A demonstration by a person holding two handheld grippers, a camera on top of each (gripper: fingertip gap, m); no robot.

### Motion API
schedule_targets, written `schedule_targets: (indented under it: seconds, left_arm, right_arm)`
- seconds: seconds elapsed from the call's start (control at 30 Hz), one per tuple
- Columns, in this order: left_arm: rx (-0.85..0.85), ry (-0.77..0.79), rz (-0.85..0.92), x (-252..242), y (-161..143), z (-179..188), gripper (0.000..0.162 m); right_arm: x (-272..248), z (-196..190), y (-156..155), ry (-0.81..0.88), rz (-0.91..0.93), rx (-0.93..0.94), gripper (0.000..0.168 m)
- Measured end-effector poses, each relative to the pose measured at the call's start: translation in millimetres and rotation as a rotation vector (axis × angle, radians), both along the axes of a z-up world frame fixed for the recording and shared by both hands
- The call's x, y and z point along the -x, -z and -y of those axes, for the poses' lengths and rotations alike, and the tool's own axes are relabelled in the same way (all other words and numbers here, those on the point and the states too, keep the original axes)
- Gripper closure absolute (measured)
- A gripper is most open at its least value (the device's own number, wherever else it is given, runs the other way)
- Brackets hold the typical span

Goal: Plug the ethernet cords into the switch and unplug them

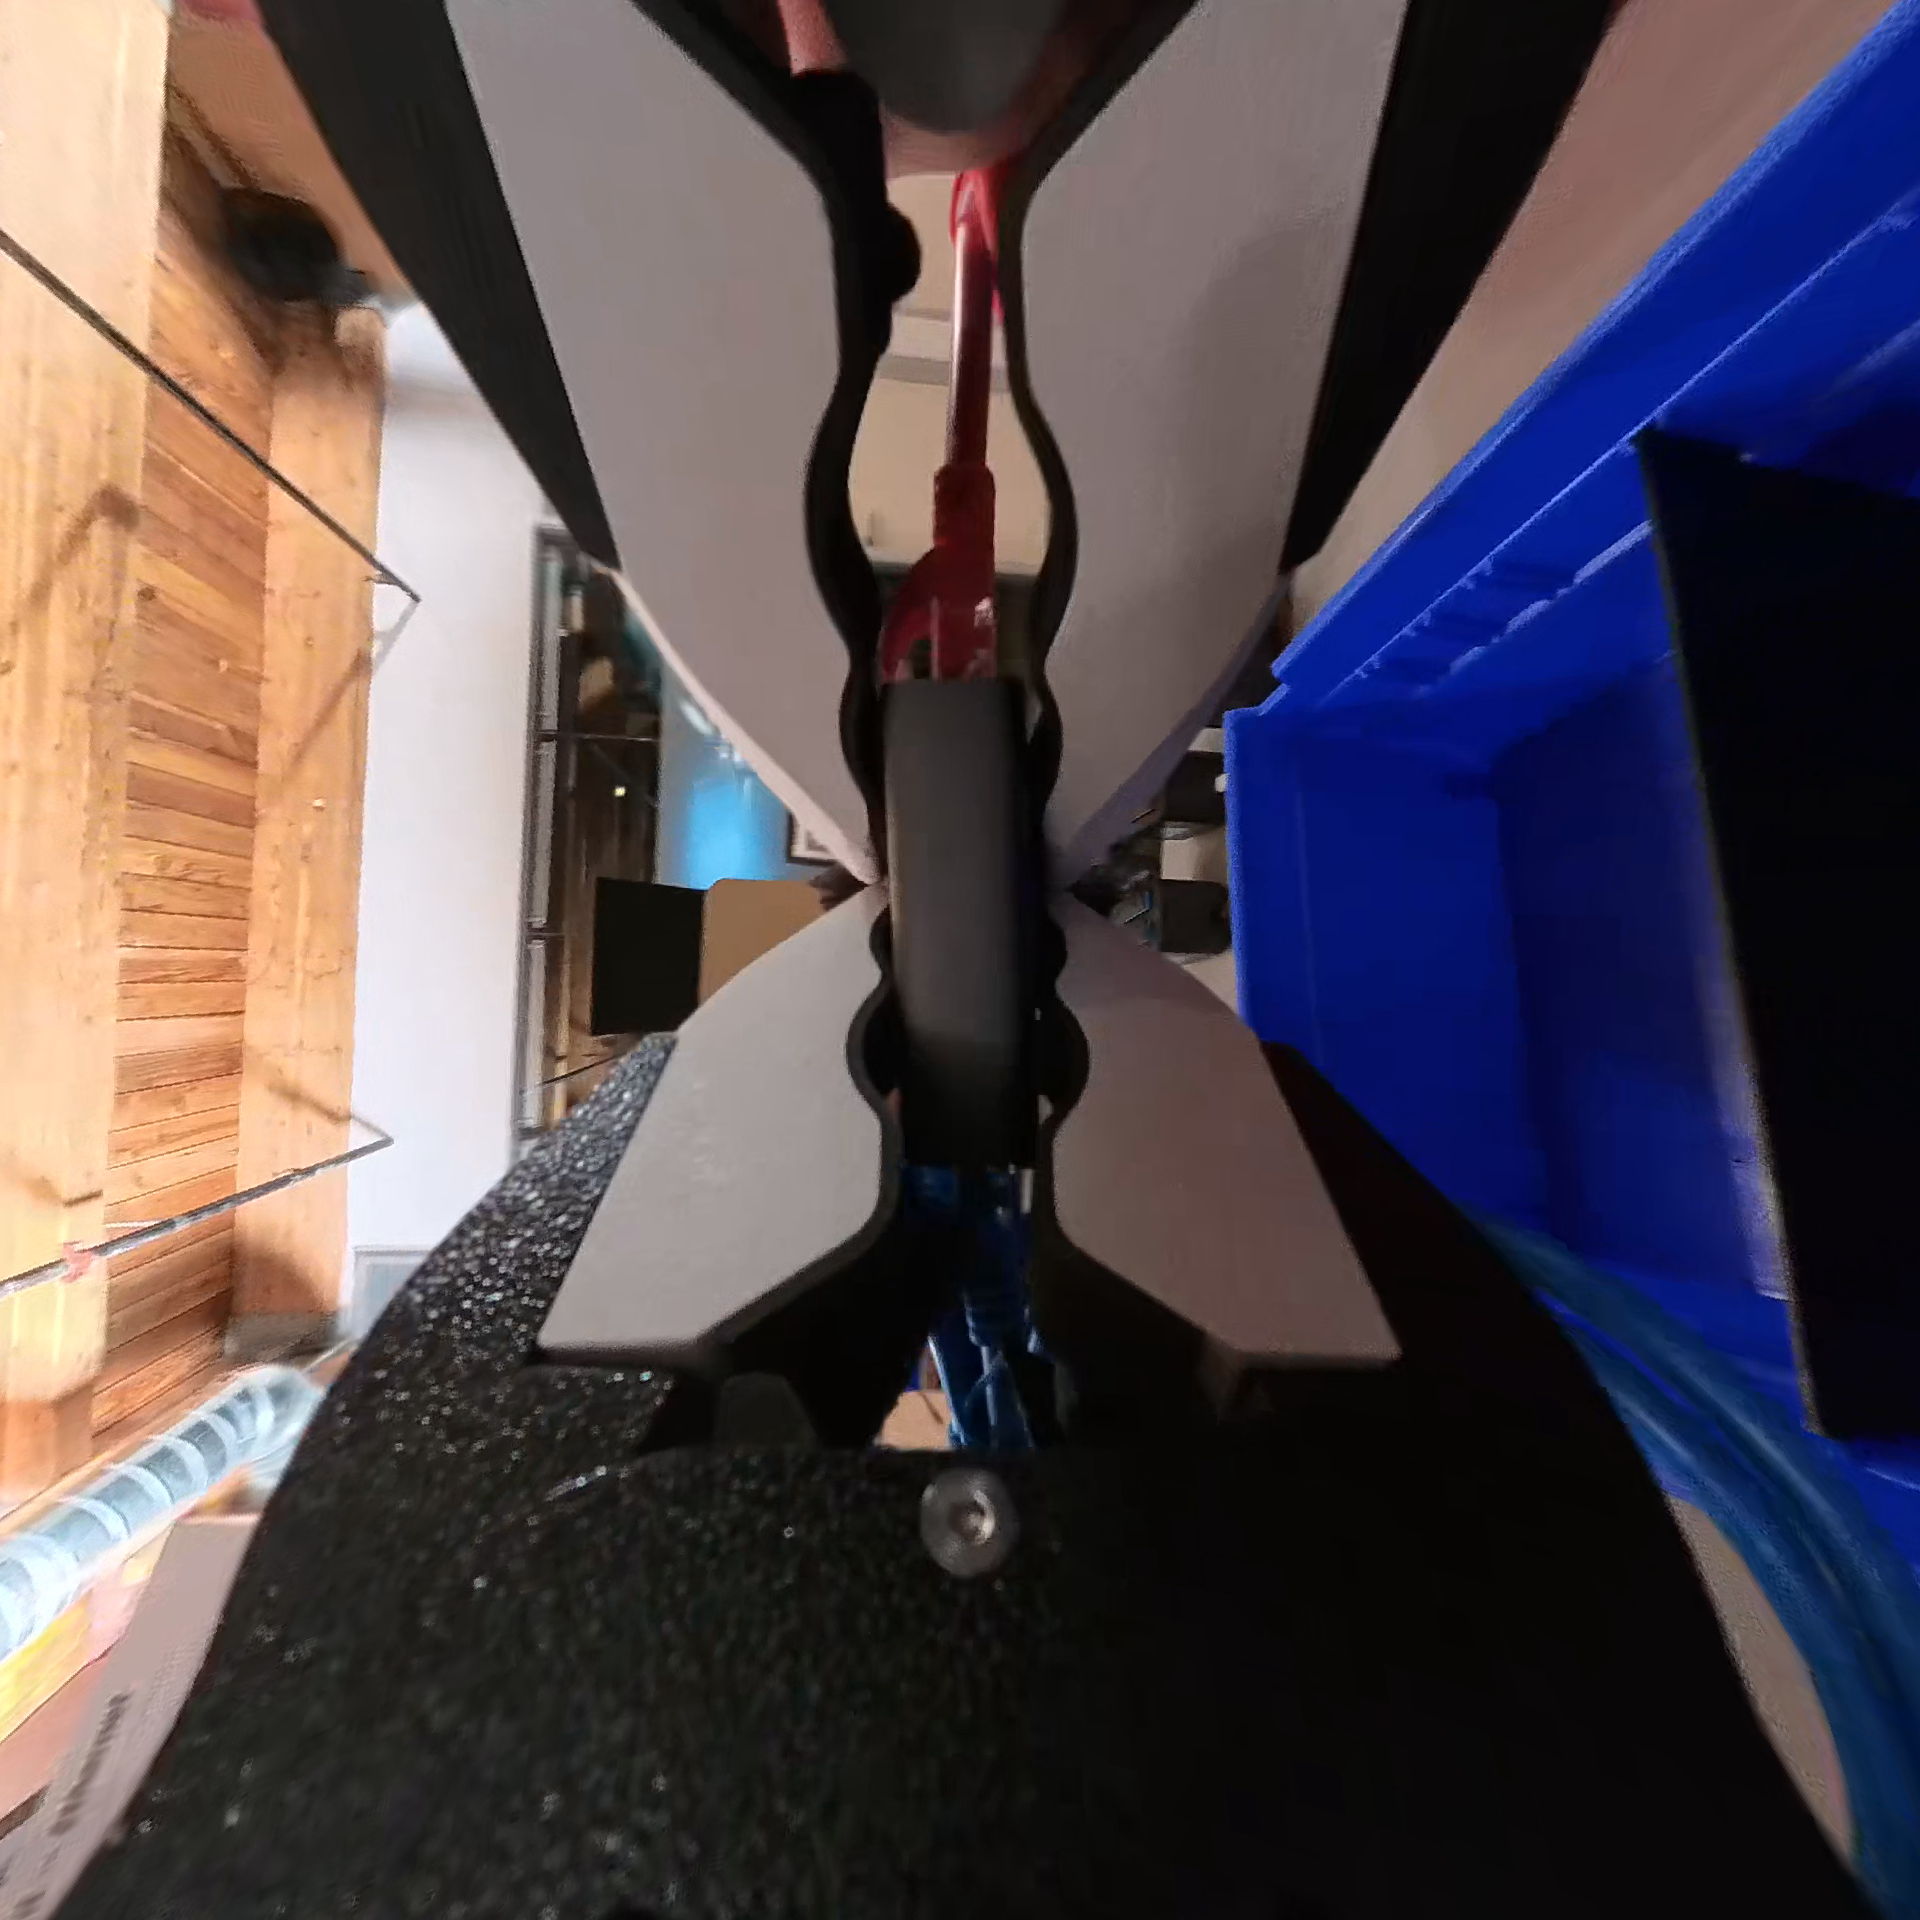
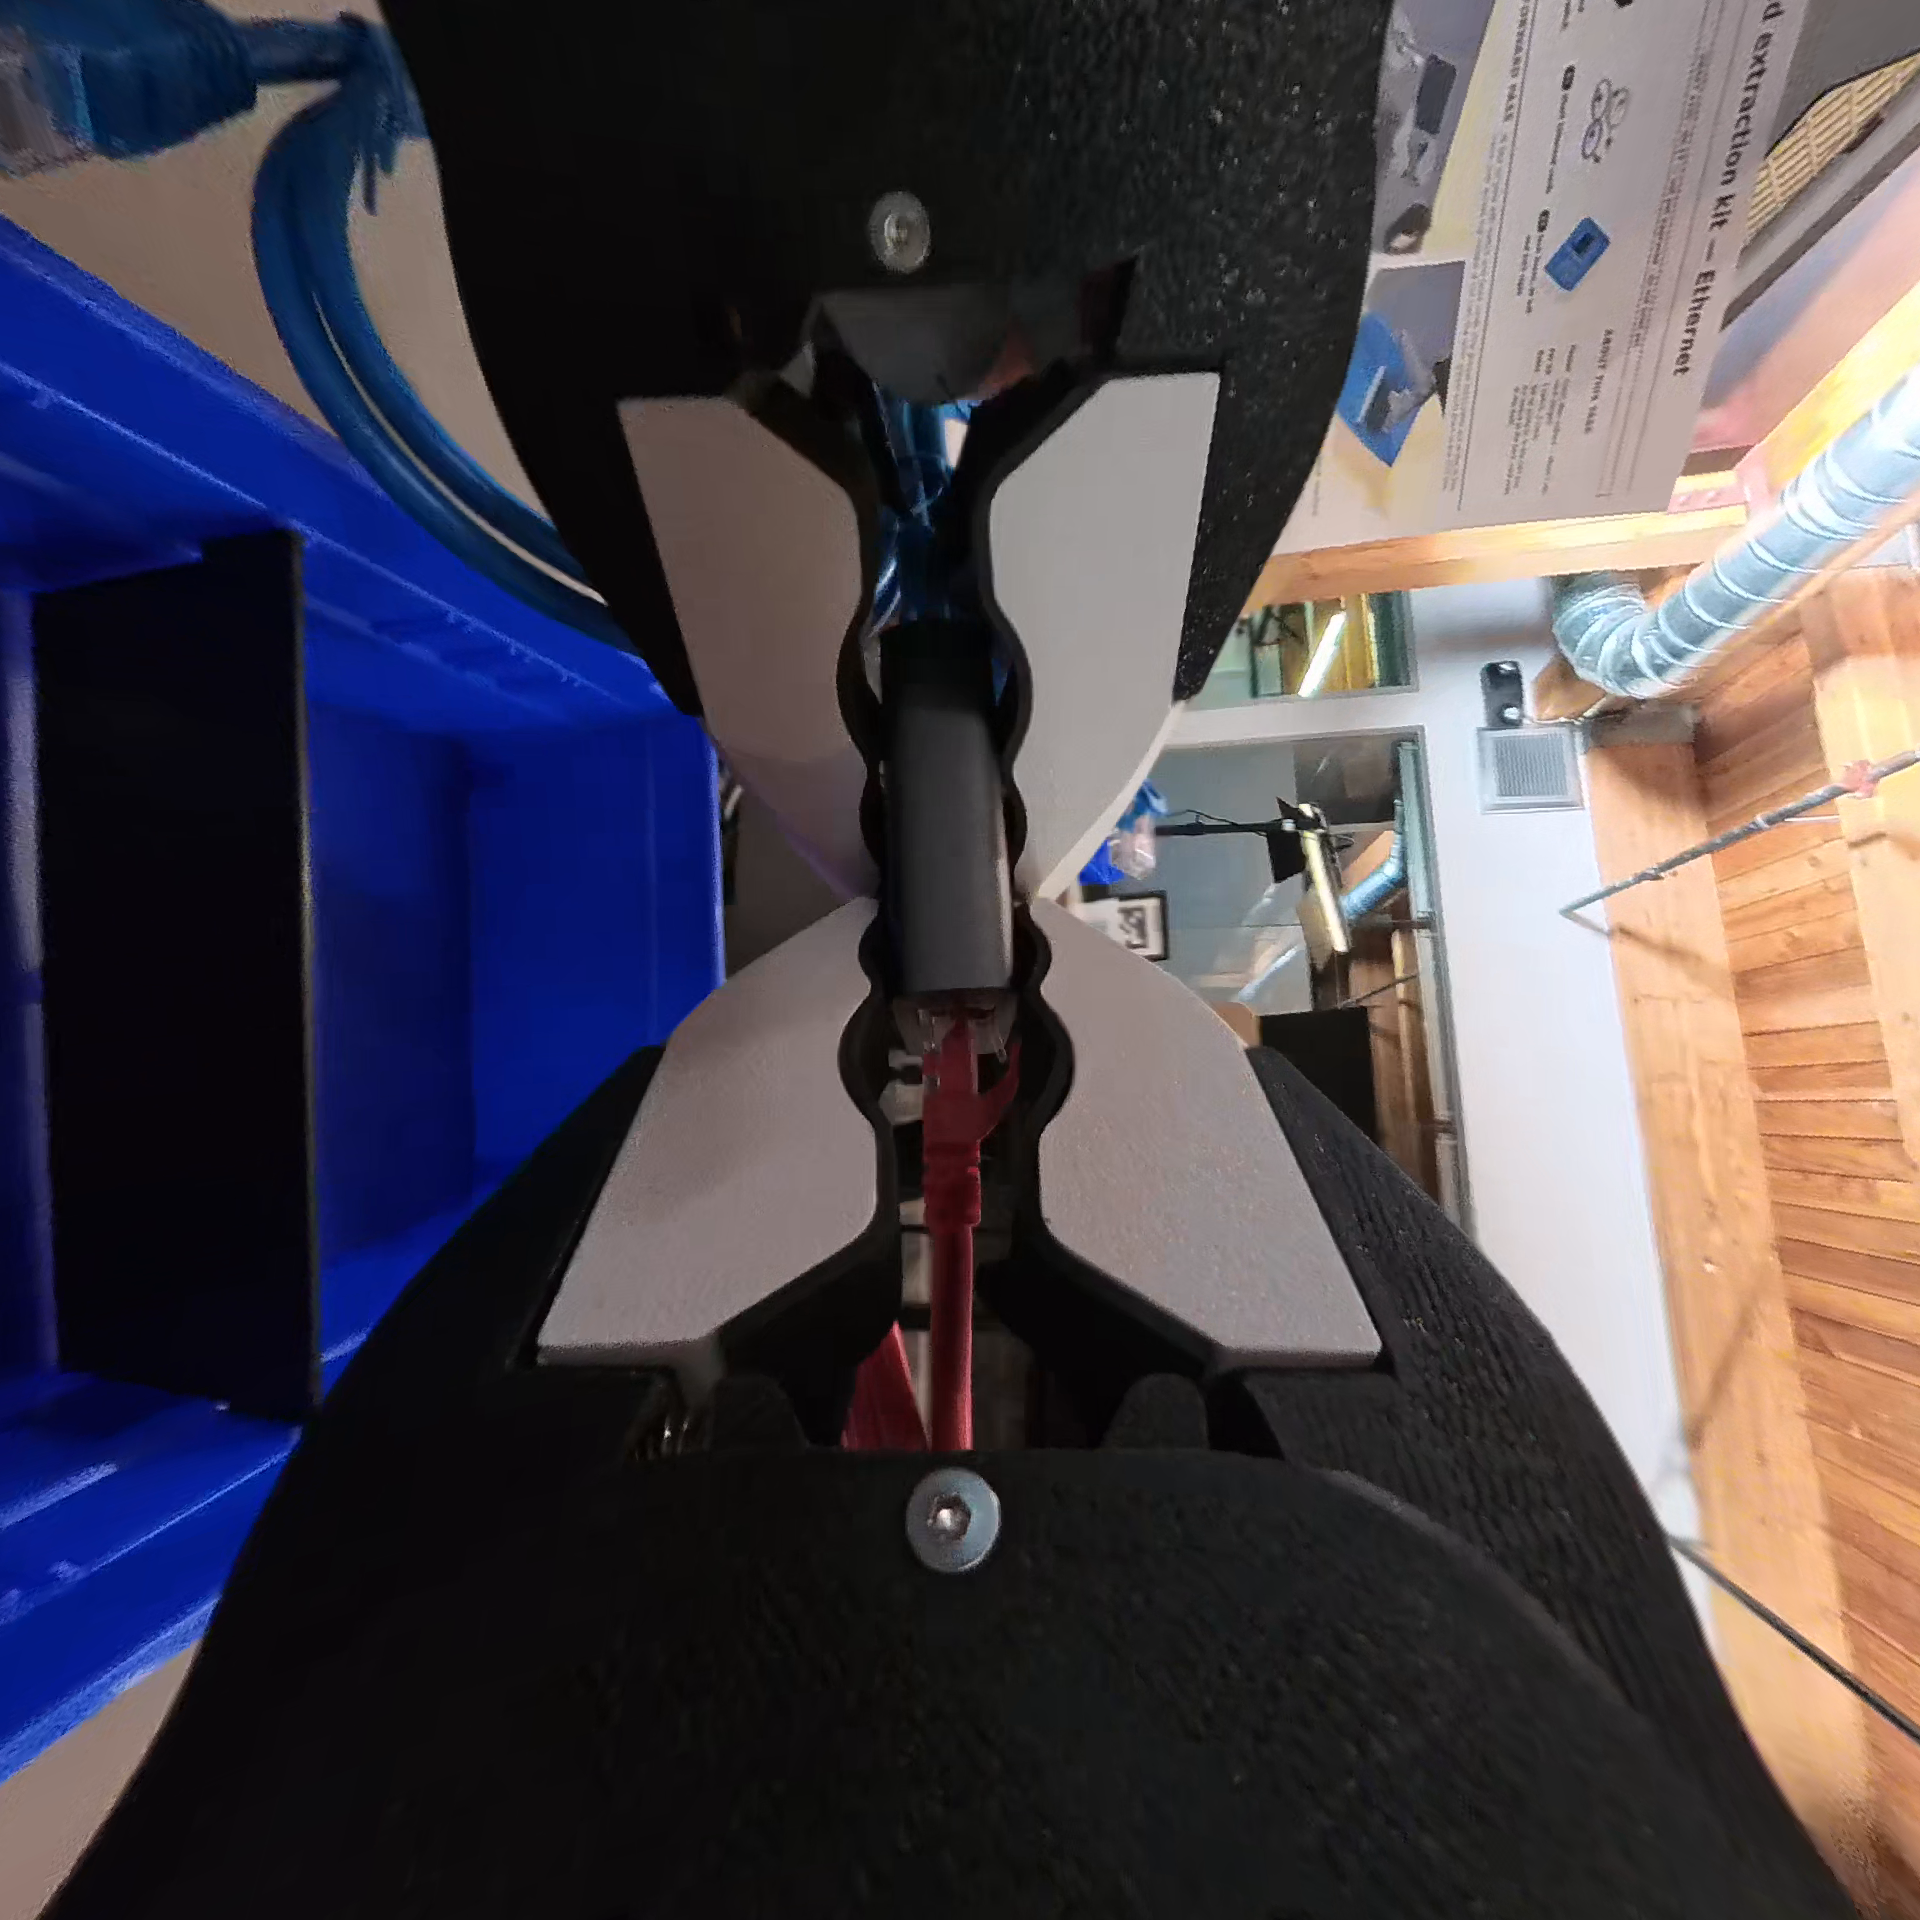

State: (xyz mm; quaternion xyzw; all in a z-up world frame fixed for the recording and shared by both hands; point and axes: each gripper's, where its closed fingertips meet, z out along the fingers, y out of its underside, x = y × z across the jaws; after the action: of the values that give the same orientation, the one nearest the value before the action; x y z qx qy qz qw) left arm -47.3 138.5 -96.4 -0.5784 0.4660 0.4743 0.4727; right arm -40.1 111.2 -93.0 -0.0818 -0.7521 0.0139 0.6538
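- Left wrist view: the left gripper (image 1: 961,997) enters from the bottom edge, its grey fingers (image 1: 727,1174) clenched on a small black coupler block (image 1: 956,914), which sits upright between the wavy inner pads
- The coupler block is pinched on both flanks; no gap shows between pad and block
- A blue cable (image 1: 982,1320) leaves the near end of the block and runs back between the fingers toward the camera
- A red cable (image 1: 961,499) with a red boot enters the far end of the block
- The right gripper (image 1: 951,727) comes in from the top edge, facing the left one; its fingers close on the far half of the same block, tips nearly touching the left tips
- A blue plastic bin (image 1: 1507,831) stands just beside the grippers on the right; wooden beams (image 1: 187,779) fill the left side
- Right wrist view: the right gripper (image 2: 951,997) enters from the bottom, fingers (image 2: 748,1174) grasping the same black coupler block (image 2: 945,831) at its near end
- The red cable (image 2: 951,1299) runs between these fingers, and its clear plug meets the near face of the block
- The left gripper (image 2: 940,748) hangs from the top edge, also clamped on the block, the blue cable (image 2: 353,416) looping away behind it at upper left
- The blue plastic bin (image 2: 468,831) lies to the left; a printed sheet (image 2: 1558,229) is at upper right; a silver duct (image 2: 1714,582) runs beneath it along wooden boards (image 2: 1766,1039)
- The block is held in the air between both grippers, touching no surface in either view
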Motion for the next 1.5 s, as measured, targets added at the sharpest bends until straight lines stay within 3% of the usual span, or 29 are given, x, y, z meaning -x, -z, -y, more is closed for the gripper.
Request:
schedule_targets:
  seconds: [0.13, 0.23, 0.83, 1.17, 1.33, 1.5]
  left_arm:
    - [0.076, -0.001, 0.086, 4.5, 4.6, 7.6, 0.140]
    - [0.121, -0.049, 0.148, 16.4, 5.9, 15.0, 0.140]
    - [0.227, -0.073, 0.180, 14.6, 20.3, 18.3, 0.141]
    - [0.419, 0.066, 0.108, -3.2, 58.0, 28.1, 0.140]
    - [0.358, 0.109, 0.143, -17.8, 43.1, 33.7, 0.140]
    - [0.328, 0.174, 0.169, -33.9, 34.5, 40.2, 0.139]
  right_arm:
    - [-8.5, 4.3, -6.9, -0.046, 0.002, 0.133, 0.135]
    - [-15.9, 0.4, -9.2, -0.020, 0.023, 0.192, 0.135]
    - [-9.4, -9.8, 10.1, 0.211, 0.089, 0.023, 0.155]
    - [-27.5, 1.7, 46.7, 0.042, 0.330, -0.468, 0.152]
    - [-39.9, 7.5, 29.9, -0.006, 0.311, -0.494, 0.150]
    - [-53.4, 16.0, 22.1, -0.075, 0.297, -0.396, 0.152]
